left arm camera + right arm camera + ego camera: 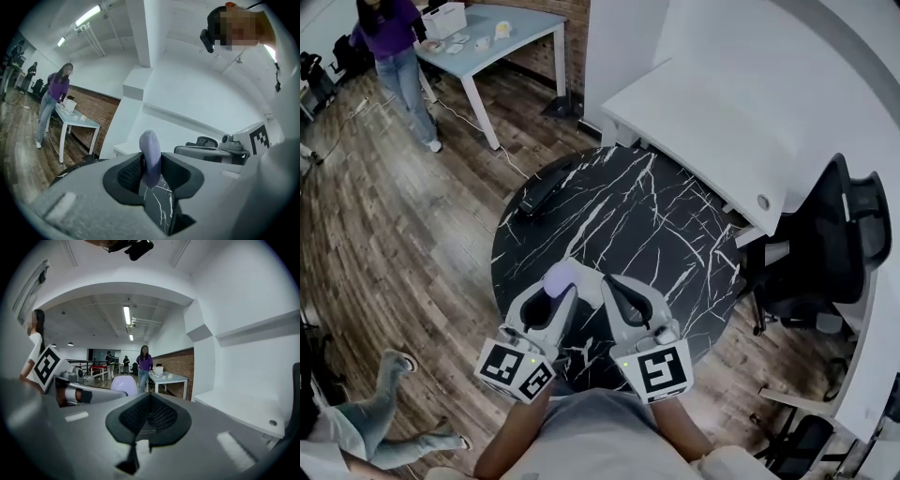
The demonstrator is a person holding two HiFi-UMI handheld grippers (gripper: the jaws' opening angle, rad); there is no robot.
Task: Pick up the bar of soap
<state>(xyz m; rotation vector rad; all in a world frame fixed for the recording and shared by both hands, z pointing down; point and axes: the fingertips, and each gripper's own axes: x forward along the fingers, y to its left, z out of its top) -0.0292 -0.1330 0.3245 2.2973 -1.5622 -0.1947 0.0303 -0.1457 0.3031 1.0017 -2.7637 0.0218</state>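
The fingers (127, 177) of the left gripper (151, 174) stand part-open, pinching the lavender bar of soap (150, 157) on edge, above the black marbled counter (661, 220) (clear of its top). The right gripper (149, 414) has its fingers (165, 418) pressed together on nothing, just beside the soap. A dark object (546, 191) lies near the counter's far edge. An office chair (832, 246) stands to the right.

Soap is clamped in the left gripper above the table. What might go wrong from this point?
1. The left gripper pinches only the lower part of the bar of soap. Most of the bar sticks out past the pads, so it may twist or slip out onto the marble table.
2. The right gripper, shut and empty, sits close beside it and might knock the bar.
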